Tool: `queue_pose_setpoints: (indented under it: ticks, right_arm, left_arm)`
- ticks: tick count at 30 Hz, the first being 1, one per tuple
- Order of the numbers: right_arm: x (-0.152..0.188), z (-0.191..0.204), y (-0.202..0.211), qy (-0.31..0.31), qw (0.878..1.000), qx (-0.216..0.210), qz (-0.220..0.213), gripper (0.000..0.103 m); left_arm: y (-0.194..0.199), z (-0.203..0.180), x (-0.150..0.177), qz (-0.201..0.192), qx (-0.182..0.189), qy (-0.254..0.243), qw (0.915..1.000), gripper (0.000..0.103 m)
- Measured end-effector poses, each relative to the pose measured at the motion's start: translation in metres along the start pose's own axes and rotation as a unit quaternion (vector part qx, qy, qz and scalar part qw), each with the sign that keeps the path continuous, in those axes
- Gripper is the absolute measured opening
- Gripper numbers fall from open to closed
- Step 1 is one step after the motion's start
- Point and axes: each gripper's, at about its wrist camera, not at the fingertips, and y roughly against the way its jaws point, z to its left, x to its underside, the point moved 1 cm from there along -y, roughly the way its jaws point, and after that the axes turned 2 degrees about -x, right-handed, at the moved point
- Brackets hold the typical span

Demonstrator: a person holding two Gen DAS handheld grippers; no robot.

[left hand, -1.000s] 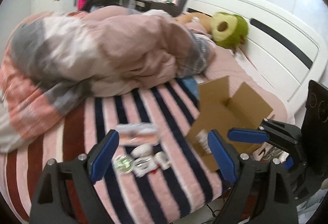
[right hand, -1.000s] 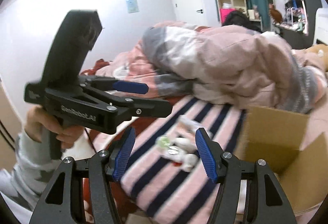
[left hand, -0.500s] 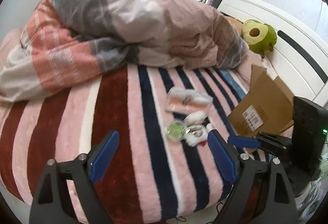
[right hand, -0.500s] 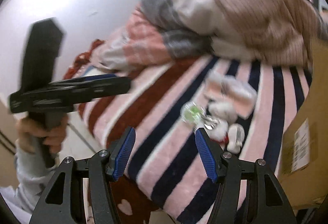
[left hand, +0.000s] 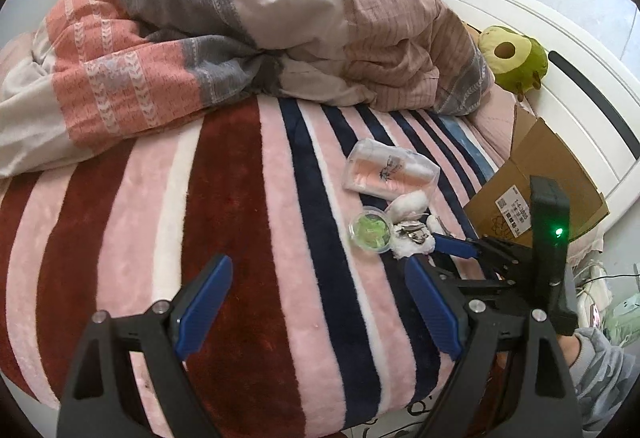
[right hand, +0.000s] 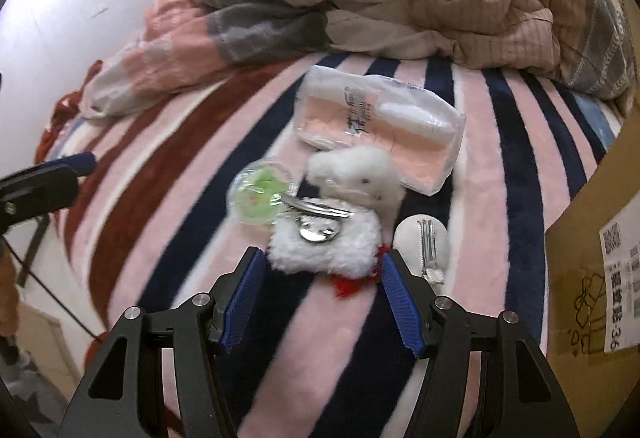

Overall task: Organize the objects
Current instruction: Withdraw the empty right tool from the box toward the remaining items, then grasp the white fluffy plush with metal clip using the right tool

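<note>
A small pile lies on the striped blanket [left hand: 240,222]: a clear pouch with pink contents [right hand: 376,125], a round clear tub of green bits [right hand: 258,193], white fluffy hair clips with metal clasps [right hand: 324,242] and an oval white clip [right hand: 424,238]. My right gripper [right hand: 320,298] is open, just short of the fluffy clips, jaws either side of them. It shows in the left wrist view [left hand: 456,248] by the pile [left hand: 400,234]. My left gripper [left hand: 316,306] is open and empty over the blanket, left of the pile.
An open cardboard box [left hand: 536,181] lies on its side right of the pile, its labelled wall in the right wrist view [right hand: 600,266]. A bunched duvet [left hand: 248,17] fills the far side of the bed. A green plush [left hand: 516,57] sits by the white headboard [left hand: 580,85].
Both grippers have swung down toward the bed. The right gripper has closed in on the pile of small items, which now looms large in its view. The left gripper has shifted left.
</note>
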Motion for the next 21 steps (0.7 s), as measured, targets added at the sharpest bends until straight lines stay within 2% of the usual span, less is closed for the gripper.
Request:
queue_pose_setpoints:
  ticks: [6, 8, 11, 15, 21]
  right_arm:
    - [-0.003, 0.003, -0.008, 0.018, 1.000, 0.022, -0.007, 0.058]
    - [-0.003, 0.006, -0.011, 0.026, 0.999, 0.028, -0.008, 0.049]
    - [-0.002, 0.011, -0.007, 0.045, 0.998, 0.036, -0.014, 0.045]
    - [-0.001, 0.017, 0.004, 0.054, 0.998, 0.013, -0.021, 0.044]
    - [-0.005, 0.035, 0.039, 0.084, 0.995, -0.026, -0.048, 0.044]
  left_arm:
    - [-0.004, 0.001, 0.000, 0.005, 0.001, 0.002, 1.0000, 0.087]
    - [-0.005, 0.000, 0.000, 0.007, 0.002, 0.001, 1.0000, 0.087]
    - [-0.004, -0.003, 0.001, 0.008, 0.005, 0.000, 1.0000, 0.087]
    - [-0.002, -0.009, -0.001, 0.014, 0.016, -0.006, 0.9998, 0.086]
    - [0.004, -0.035, -0.007, 0.026, 0.054, -0.036, 0.9975, 0.086]
